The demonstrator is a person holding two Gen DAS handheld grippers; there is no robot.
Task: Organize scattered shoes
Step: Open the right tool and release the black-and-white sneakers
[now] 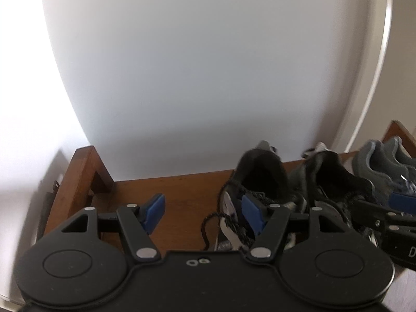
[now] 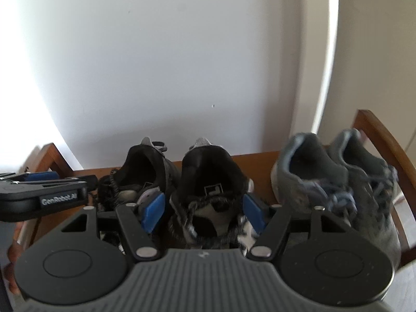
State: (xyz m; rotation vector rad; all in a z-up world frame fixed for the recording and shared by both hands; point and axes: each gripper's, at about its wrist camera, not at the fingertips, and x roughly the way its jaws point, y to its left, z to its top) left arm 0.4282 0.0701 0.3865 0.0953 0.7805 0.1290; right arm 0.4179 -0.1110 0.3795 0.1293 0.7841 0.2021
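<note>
Two black sneakers stand heel-toward-me on a brown wooden shelf. My left gripper is open over bare shelf, its right blue pad beside the left black sneaker. My right gripper is open, its blue pads on either side of the right black sneaker, apart from its sides. The left black sneaker stands just left of it. The right black sneaker also shows in the left wrist view.
A pair of grey sneakers stands at the shelf's right end, also seen in the left wrist view. Wooden side rails bound the shelf; a white wall is close behind. The left gripper's body shows at the right view's left.
</note>
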